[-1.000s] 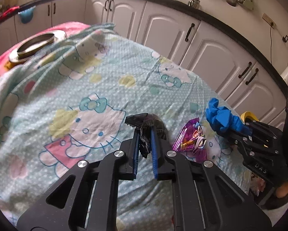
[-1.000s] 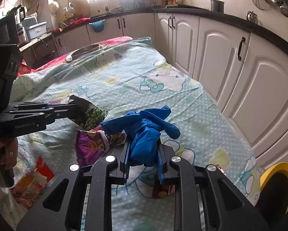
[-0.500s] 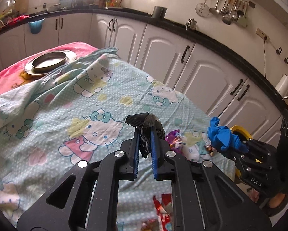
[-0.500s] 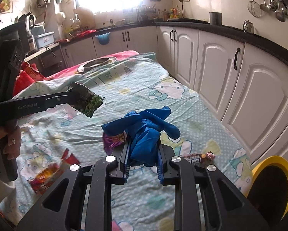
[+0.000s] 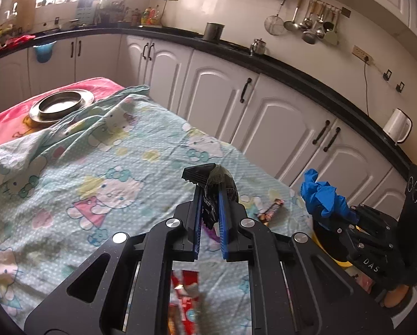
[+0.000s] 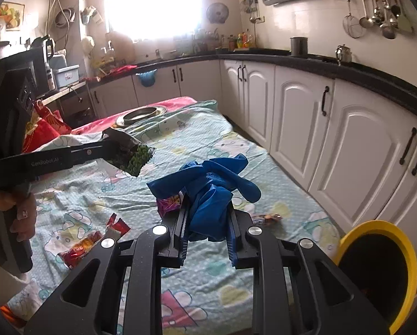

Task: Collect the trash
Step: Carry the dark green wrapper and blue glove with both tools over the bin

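You hold two black tongs, one in each hand. Your left tongs (image 5: 210,195) are pinched nearly closed on one dark snack packet printed with green peas (image 6: 135,159), lifted clear above the surface; your right tongs (image 6: 208,217) are clamped on one crumpled blue rubber glove (image 6: 211,192), also held in the air. Three pieces of trash lie loose on the desk covered by a pale green cartoon-cat cloth (image 5: 102,173): one red and orange foil wrapper (image 6: 88,244) near your left hand (image 6: 18,215), one purple shiny wrapper (image 6: 168,205) partly hidden behind the glove, and one small brown candy-bar wrapper (image 6: 265,218) near the desk's right edge. One round bin with a yellow rim and a black inside (image 6: 375,268) stands beside the desk at lower right; what it contains cannot be made out. At the far end one round metal plate (image 5: 61,106) sits on a pink cloth (image 5: 10,120). The side of the left tongs reads "GenRobot.AI", and the right tongs' body shows the letters "DAS". Print on the wrappers is too small to read.
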A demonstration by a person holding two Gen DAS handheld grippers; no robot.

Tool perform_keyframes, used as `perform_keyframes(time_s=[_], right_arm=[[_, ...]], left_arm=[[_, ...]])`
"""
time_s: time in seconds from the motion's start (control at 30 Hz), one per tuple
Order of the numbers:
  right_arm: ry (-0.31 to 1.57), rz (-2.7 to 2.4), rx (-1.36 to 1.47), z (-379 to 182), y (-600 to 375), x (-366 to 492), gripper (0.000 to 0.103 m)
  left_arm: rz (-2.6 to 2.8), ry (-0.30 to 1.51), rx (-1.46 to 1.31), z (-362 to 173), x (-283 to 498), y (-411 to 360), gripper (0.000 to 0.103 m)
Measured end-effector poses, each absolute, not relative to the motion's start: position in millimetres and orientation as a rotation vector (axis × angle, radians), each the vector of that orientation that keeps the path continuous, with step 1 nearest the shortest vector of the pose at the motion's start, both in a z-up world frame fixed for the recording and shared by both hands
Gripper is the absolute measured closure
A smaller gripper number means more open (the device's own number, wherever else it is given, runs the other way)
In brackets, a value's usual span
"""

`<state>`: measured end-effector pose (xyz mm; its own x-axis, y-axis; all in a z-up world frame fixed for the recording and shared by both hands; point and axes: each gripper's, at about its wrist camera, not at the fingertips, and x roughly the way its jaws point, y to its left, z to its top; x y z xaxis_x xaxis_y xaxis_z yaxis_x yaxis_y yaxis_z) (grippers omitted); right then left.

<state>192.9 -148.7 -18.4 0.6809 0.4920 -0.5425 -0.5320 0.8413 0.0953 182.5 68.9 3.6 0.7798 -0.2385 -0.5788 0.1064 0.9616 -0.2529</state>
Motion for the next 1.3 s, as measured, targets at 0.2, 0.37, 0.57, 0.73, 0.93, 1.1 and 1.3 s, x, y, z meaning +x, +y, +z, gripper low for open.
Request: perform_keyframes(time_s=[0.2,0.37,0.57,0.73,0.93,1.1,1.3], right_arm=[[0.572,0.547,-0.054,-14,-170,186,0.082],[0.557,0.514,-0.037,-10,-192,178,0.082],[0.544,0.471,-0.02,-8,-213,171,0.082],[0.53,0.43,-0.004,-7,-233,166,0.082],[0.524,0.387,0.012,-8,-254,163,0.082],[0.519,0.349,0.023,-8,-274,159,0.082],[0.519,0.297,0.044,-11,-303,158,0.082]], left_arm=[[-0.218,0.64,-0.189,8,180,44,0.097],[-0.256,0.636,-0.17,12,179,21,0.097],[-0.299,0.633,-0.141,15,179,-6,0.097],[-0.337,0.638,-0.119,14,180,-28,0.097],[-0.376,0.645,-0.097,13,182,-53,0.097],[-0.41,0.656,-0.079,10,185,-75,0.097],[-0.449,0.666,-0.059,6,189,-102,0.097]])
